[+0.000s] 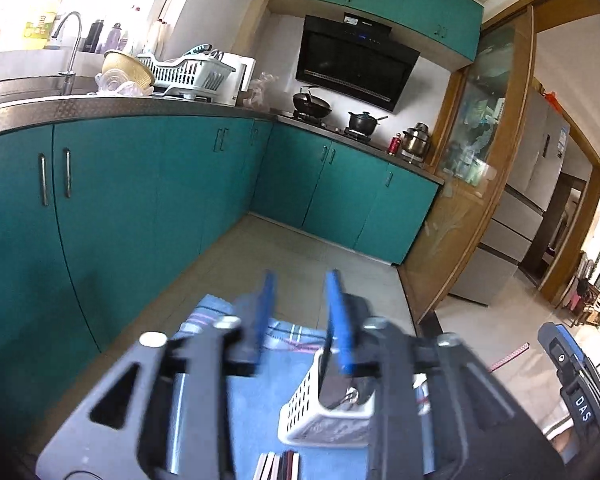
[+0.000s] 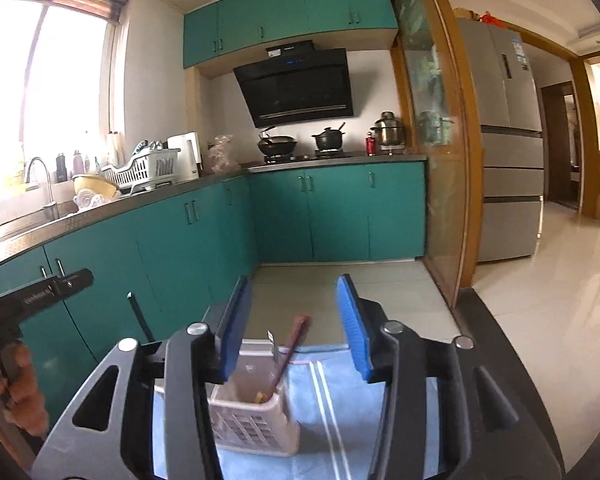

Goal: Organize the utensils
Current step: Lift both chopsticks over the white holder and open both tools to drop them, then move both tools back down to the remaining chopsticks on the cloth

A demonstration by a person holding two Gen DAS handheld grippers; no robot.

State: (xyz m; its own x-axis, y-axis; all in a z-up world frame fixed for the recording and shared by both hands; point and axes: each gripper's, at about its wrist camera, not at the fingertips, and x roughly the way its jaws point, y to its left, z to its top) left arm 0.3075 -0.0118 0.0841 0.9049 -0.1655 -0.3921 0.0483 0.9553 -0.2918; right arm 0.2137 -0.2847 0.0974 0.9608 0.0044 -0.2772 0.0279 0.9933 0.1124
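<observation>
A white slotted utensil holder (image 1: 327, 412) stands on a blue checked cloth (image 1: 288, 334), just below my left gripper (image 1: 302, 312), which is open and empty above it. Several chopsticks (image 1: 278, 466) lie on the cloth at the bottom edge. In the right wrist view the same holder (image 2: 256, 416) holds a reddish utensil handle (image 2: 292, 350) that leans to the right. My right gripper (image 2: 296, 328) is open and empty, raised above the holder. White chopsticks (image 2: 326, 404) lie on the cloth (image 2: 380, 400) to the holder's right.
Teal cabinets (image 1: 112, 208) and a steel counter with a sink (image 1: 28, 92) and a dish rack (image 1: 188, 72) run along the left. A stove with pots (image 2: 300, 144) is at the back. A glass sliding door (image 2: 440, 160) and a fridge (image 2: 508, 140) stand on the right.
</observation>
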